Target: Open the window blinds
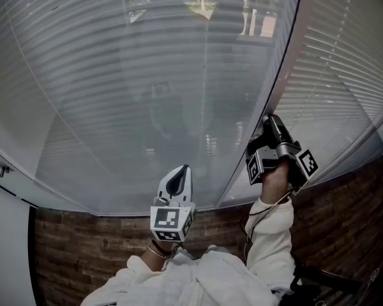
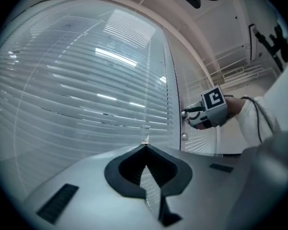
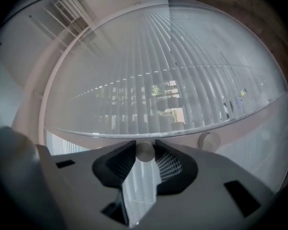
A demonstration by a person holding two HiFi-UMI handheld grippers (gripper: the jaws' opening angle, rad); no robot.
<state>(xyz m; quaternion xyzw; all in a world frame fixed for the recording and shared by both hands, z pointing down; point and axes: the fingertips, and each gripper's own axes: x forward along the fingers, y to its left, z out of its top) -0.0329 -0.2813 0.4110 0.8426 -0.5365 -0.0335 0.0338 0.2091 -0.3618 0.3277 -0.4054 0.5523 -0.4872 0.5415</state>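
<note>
Head view with the two claw views, read from left to right. The window blinds fill the field from 9 o'clock across to 3 o'clock. Their slats lie horizontal, and buildings and greenery outside show faintly through them toward 12 o'clock. A brick wall runs beneath the window at 7 o'clock. The left claw is held up at 6 o'clock, in front of the blinds and not touching them. In its own view the left claw has both jaws pressed together at the tips with nothing between them, and the blinds stand beyond from 9 to 12 o'clock. A pale frame post rises from 5 o'clock toward 1 o'clock between two blind panels. The right claw sits against this post at 3 o'clock, above a white sleeve. The left claw view shows the right claw at 3 o'clock, by the post. In the right claw view, the right claw has its jaw tips clamped on a small round knob on the frame. A second knob lies near it at 4 o'clock, and the blinds spread above.
</note>
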